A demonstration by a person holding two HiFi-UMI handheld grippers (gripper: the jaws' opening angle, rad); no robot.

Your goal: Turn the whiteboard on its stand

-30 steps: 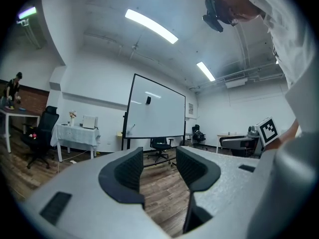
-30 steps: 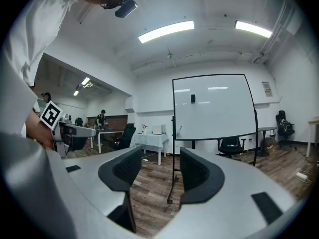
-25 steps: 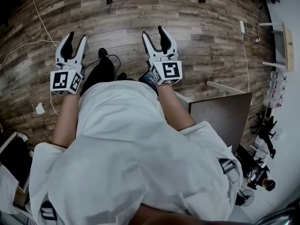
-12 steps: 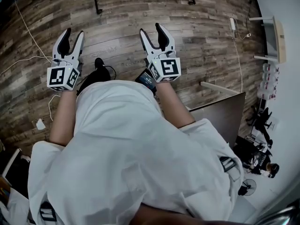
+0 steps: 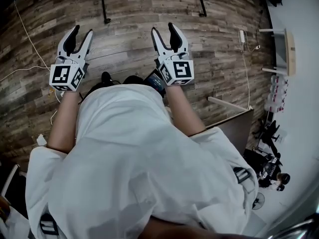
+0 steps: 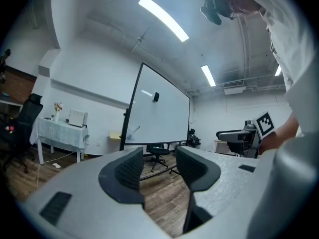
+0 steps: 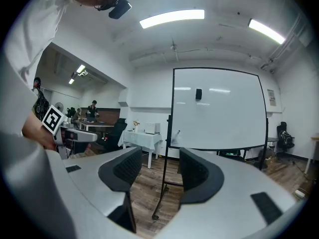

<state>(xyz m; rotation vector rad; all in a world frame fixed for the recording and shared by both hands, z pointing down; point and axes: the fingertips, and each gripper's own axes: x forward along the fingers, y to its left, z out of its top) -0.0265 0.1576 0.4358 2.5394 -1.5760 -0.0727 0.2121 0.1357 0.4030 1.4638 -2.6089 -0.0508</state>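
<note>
A white whiteboard point(image 7: 217, 108) in a black frame stands on a black wheeled stand point(image 7: 162, 193) some way ahead; the left gripper view shows the whiteboard point(image 6: 159, 113) at an angle. A small dark eraser point(image 7: 198, 94) sticks near the board's top. In the head view only the stand's black legs point(image 5: 103, 4) show, at the top edge. My left gripper point(image 5: 77, 34) and right gripper point(image 5: 164, 31) are held side by side, pointing forward over the wood floor. Both are open, with nothing between the pads, well short of the board.
A table with a white cloth point(image 6: 62, 133) and a black office chair point(image 6: 22, 128) stand to the left of the board. Cables point(image 5: 25, 29) lie on the floor at the left. A brown cabinet point(image 5: 234, 128) stands to my right. People work at a far desk point(image 7: 92, 111).
The person has walked forward: the floor has slid down the head view and the stand's legs have come nearer. Both grippers rode along, still open.
</note>
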